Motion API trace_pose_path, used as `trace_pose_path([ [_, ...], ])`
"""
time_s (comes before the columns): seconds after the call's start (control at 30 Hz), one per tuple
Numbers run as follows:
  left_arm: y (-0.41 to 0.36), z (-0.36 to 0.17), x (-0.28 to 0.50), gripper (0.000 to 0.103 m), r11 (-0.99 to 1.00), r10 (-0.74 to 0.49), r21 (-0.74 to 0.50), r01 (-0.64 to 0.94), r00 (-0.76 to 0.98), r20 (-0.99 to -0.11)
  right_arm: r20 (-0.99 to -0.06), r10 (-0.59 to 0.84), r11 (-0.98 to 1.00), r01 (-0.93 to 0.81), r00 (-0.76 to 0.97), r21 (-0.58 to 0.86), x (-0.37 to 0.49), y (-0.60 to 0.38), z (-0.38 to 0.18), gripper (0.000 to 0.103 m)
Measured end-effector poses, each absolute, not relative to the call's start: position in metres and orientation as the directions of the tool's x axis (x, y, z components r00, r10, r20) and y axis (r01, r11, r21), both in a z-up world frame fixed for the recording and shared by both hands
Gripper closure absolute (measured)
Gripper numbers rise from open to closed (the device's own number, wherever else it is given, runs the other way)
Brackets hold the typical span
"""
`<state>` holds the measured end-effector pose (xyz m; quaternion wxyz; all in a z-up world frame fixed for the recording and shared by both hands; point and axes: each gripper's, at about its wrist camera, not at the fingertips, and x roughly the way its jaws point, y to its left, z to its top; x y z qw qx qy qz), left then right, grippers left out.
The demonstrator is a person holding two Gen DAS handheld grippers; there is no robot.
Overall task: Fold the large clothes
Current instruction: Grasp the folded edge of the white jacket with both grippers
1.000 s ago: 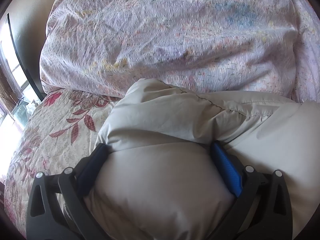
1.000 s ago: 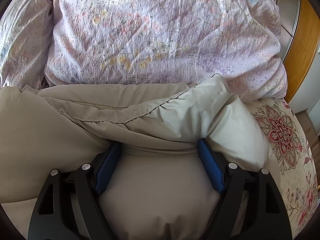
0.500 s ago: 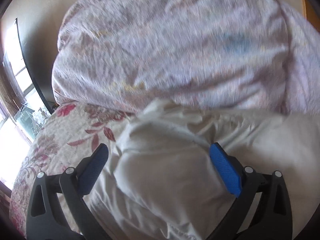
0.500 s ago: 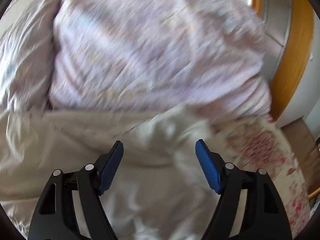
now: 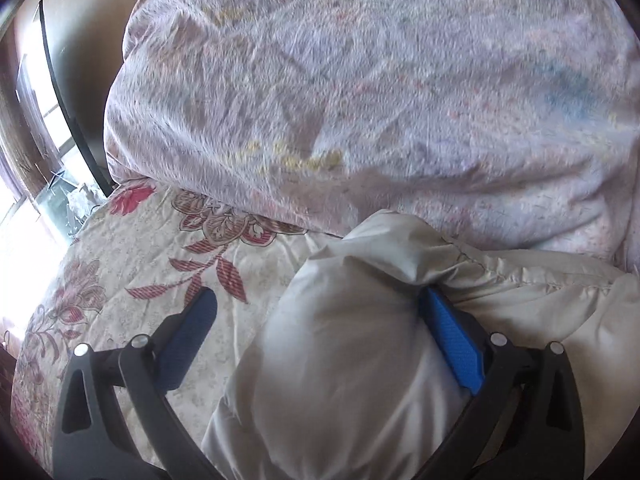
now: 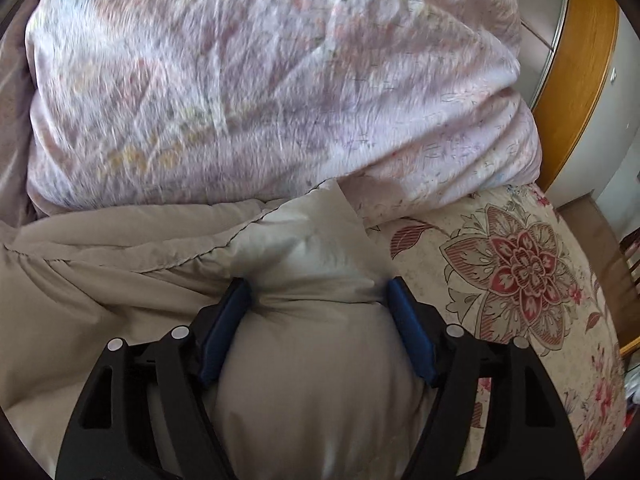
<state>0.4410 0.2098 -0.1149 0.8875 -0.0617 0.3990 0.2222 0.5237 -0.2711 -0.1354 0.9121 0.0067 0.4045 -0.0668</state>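
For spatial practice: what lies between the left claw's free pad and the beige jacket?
Floral bedspread only, shown in the left wrist view between pad and jacket.

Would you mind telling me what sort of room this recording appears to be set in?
Most likely a bedroom: a floral bedspread covers a bed, a bunched pale duvet lies on it, and a window lets in daylight.

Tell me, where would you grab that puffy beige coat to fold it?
Grip the beige coat at a puffed corner by its stitched edge, coming from the near side with the jaws straddling it. There the padding bunches into a lump narrow enough to fit between them, the rest probably spreads too wide, and the lilac duvet blocks the far side.
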Motion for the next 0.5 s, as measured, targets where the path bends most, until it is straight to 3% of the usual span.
trace_pose_path([
  [0.3,0.209,-0.126,0.455,0.002,0.873,0.398,0.132,-0.470,0.527,-0.751,-0.759,-0.187,0.980,0.170,0.623,-0.102,0.531,-0.263,-0.141,0.018],
  [0.5,0.203,-0.128,0.463,0.002,0.861,0.429,0.171,-0.479,0.503,-0.750,-0.762,-0.181,0.981,0.174,0.622,-0.092,0.536,-0.271,-0.145,0.017],
])
